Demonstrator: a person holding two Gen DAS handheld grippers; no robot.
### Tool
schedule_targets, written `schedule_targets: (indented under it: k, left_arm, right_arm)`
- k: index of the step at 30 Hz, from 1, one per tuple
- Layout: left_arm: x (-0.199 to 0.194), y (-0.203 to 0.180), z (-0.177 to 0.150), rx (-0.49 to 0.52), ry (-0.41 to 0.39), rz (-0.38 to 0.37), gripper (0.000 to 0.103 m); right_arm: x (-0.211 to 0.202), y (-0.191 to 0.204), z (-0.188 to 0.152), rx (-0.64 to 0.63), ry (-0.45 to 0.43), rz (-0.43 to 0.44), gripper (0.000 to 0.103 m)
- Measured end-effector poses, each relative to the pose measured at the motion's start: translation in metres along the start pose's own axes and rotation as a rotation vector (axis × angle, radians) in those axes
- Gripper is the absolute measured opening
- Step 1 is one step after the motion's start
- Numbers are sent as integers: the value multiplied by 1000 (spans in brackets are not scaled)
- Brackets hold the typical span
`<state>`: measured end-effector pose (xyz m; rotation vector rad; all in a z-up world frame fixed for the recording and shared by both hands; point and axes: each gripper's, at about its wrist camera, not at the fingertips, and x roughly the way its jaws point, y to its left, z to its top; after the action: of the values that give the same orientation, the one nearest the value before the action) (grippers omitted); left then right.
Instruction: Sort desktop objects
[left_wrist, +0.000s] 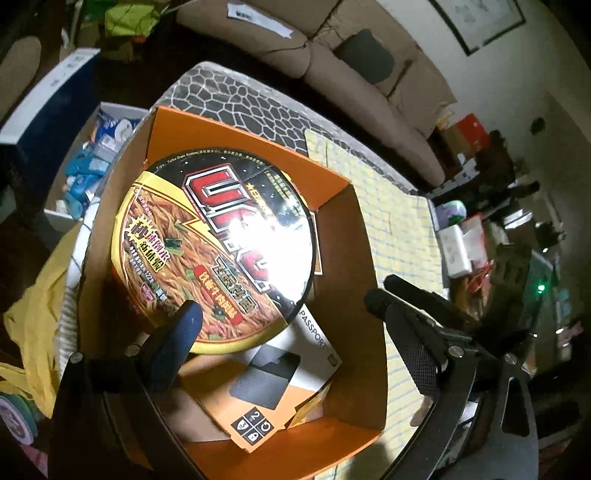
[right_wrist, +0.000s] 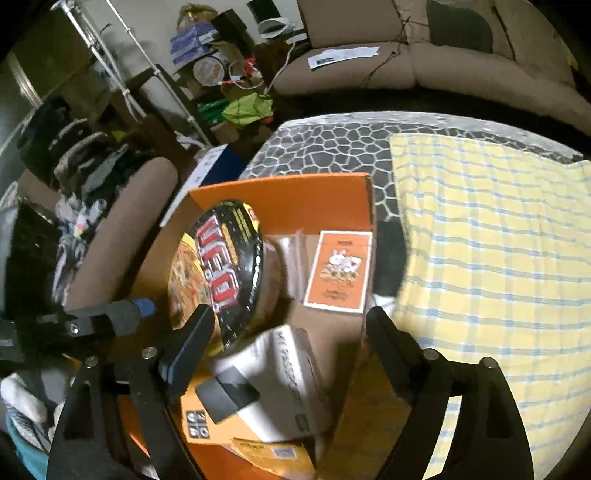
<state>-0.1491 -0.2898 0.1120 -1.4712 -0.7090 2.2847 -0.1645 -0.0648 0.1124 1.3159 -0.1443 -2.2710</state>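
Black jaws fill the bottom of both wrist views. On the left gripper (left_wrist: 284, 306) they stand wide apart: the blue-padded finger (left_wrist: 184, 328) sits inside the orange cardboard box (left_wrist: 354, 280), just beside the lower rim of the noodle bowl (left_wrist: 218, 251), while the other finger hangs outside the box's right wall, over the yellow checked cloth (left_wrist: 391, 206). Whether the blue pad touches the bowl I cannot tell.

The right gripper (right_wrist: 291, 314) is likewise spread, nothing pressed between its fingers — one lies against the bowl's near edge, the other above the box's right wall.

Inside the box, left to right: the round noodle bowl (right_wrist: 218, 273), tilted and leaning toward the left wall, its printed lid glaring under the light; beneath and just right of it a white-and-black carton marked PASSPORT (left_wrist: 295, 365), resting on the orange floor at the near end; then, in the right wrist view, a small orange card packet (right_wrist: 340, 271) lying flat by the far right corner.

The box stands at the left edge of the counter (right_wrist: 332, 144), whose top has a dark cobble pattern — the yellow cloth (right_wrist: 491, 236) covers its right part.
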Motion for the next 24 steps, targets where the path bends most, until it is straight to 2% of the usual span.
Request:
schedule_targets:
  k: [3,6,9,13,18,24]
  left_arm:
    - [-8,-8,-13,33,-29,16,103]
    - [-13,-10,-30,48,-37,47,103]
    - [-14,-7,-48,54,-30,69,103]
    - [-21,-3,-67,50,-45,97,103]
    - [-33,7,-88,14,-71,78,103]
    - [-44,9,-108,24,-92,86,103]
  right_arm:
    - [-8,3,-10,-16,-2,-18,93]
    - [-17,10,-18,-58,-9,-54,103]
    - [-27,17,-28,-93,-31,-85,102]
    - [-36,20,-45,-66,-46,-66,102]
    - [-44,25,-65,-51,-63,-65,102]
    - [-50,27,-87,-26,-73,-78,102]
